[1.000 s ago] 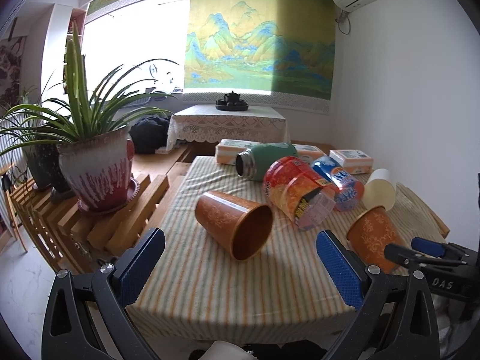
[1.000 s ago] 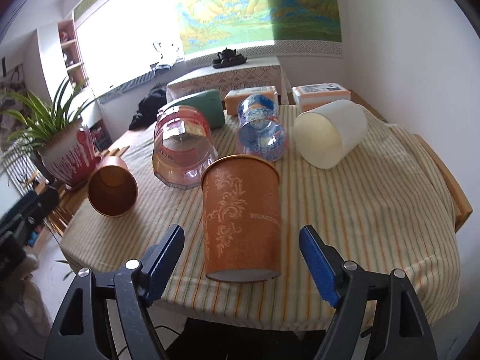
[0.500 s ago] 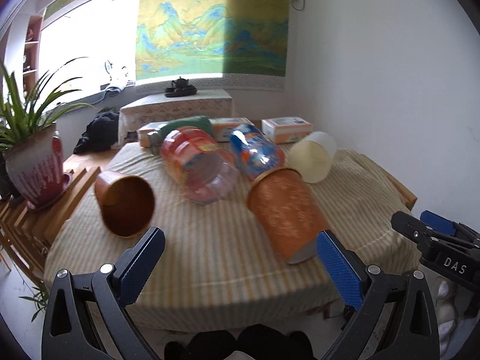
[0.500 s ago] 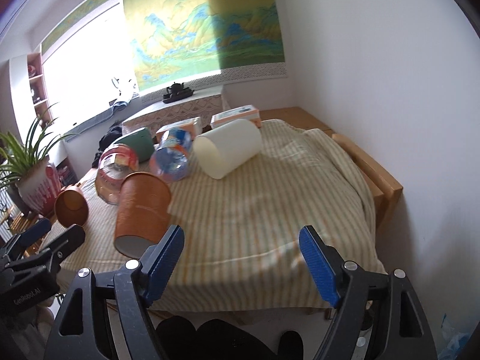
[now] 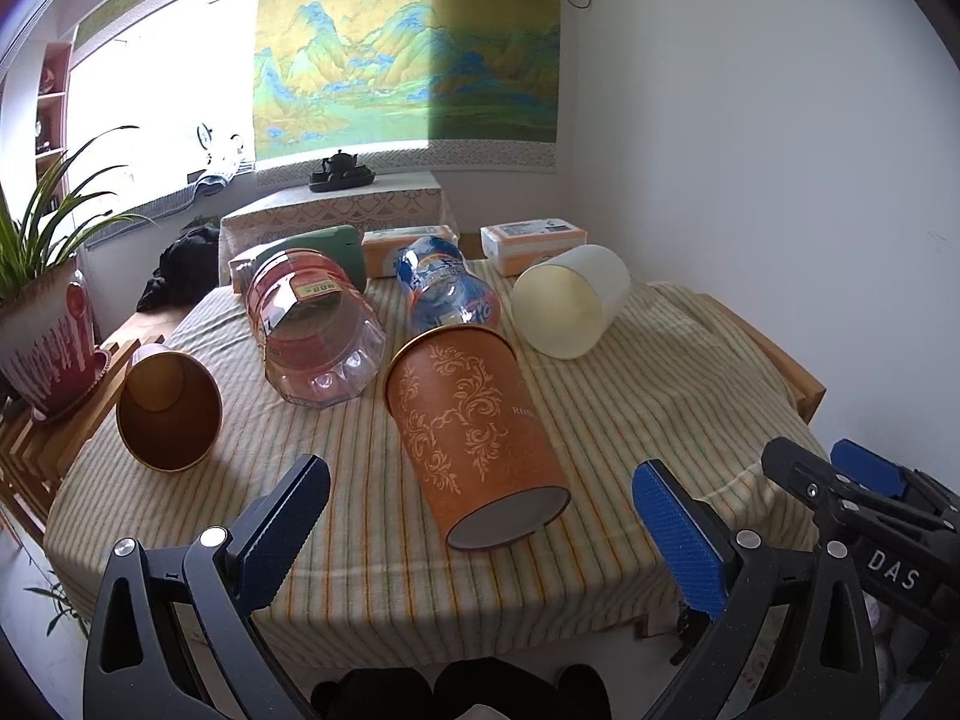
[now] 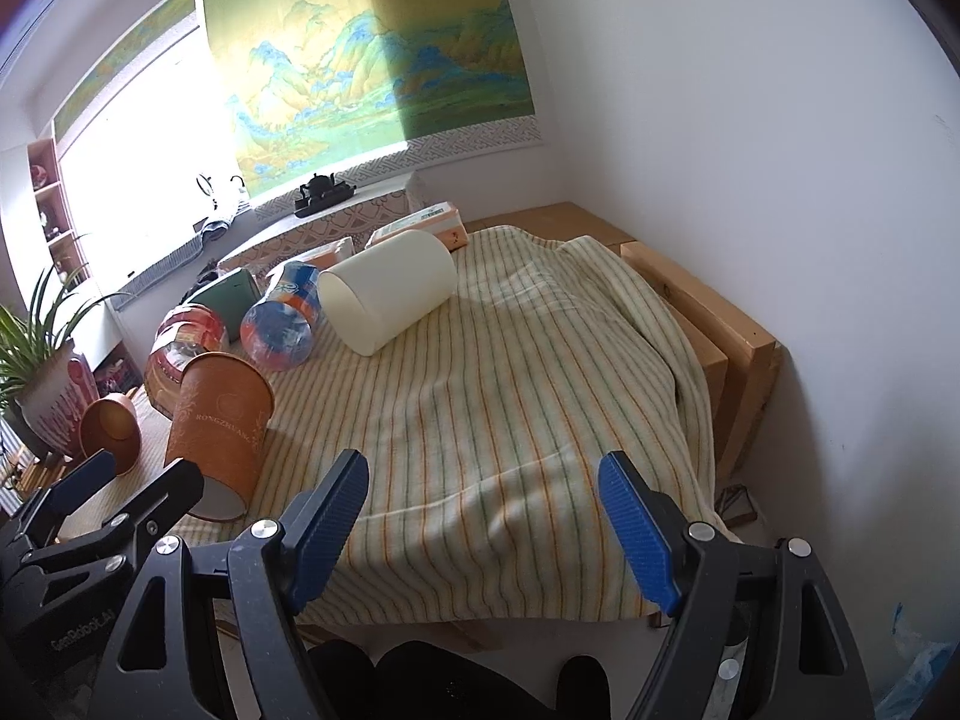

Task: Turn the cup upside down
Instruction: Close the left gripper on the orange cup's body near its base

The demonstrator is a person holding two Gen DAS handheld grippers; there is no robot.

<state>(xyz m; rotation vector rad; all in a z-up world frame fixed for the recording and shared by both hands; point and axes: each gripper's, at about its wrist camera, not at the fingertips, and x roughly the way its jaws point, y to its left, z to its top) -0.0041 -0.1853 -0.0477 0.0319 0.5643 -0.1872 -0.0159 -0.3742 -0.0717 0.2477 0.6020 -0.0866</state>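
An orange patterned cup (image 5: 480, 432) lies on its side on the striped tablecloth (image 5: 630, 420), its base toward me. It also shows in the right wrist view (image 6: 219, 426). A second orange cup (image 5: 168, 414) lies on its side at the left, mouth toward me. A cream cup (image 5: 570, 309) lies on its side further back. My left gripper (image 5: 480, 516) is open, just in front of the patterned cup, not touching. My right gripper (image 6: 483, 510) is open and empty over the front of the cloth, right of the cups.
A clear red-labelled jar (image 5: 312, 330), a blue plastic bottle (image 5: 447, 288) and a green flask (image 5: 336, 252) lie behind the cups. Tissue boxes (image 5: 534, 243) sit at the back. A potted plant (image 5: 42, 324) stands left. A wooden bench edge (image 6: 720, 330) and the wall are right.
Both grippers have swung to the right. The left one now faces the patterned cup head-on; the right one has turned away from it toward the open cloth. No cup has moved.
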